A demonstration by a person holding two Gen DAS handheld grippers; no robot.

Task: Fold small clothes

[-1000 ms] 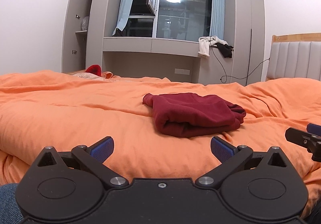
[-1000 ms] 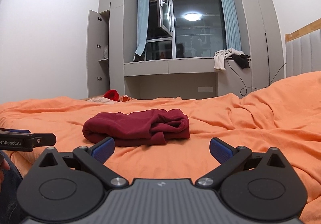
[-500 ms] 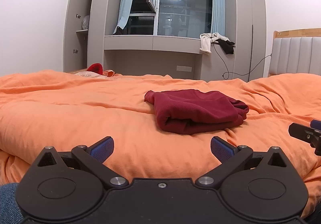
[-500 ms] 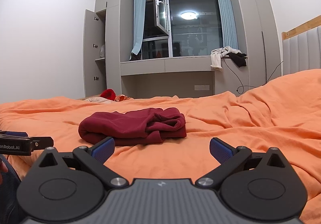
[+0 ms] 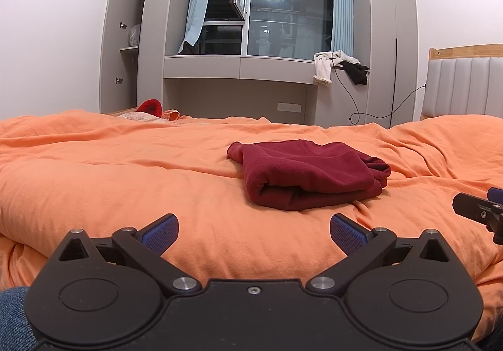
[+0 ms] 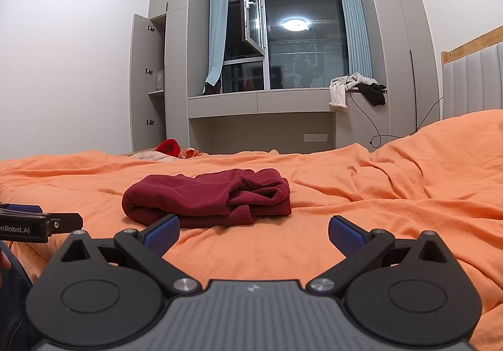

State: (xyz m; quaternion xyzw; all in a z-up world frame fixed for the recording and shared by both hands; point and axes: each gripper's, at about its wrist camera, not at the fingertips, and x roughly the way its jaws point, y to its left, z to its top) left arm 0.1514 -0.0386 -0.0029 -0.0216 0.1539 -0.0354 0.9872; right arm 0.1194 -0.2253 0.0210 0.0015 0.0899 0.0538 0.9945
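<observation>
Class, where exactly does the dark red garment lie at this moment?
The dark red garment lies folded on the orange duvet, right of centre in the left wrist view and left of centre in the right wrist view, beyond both open grippers.
</observation>
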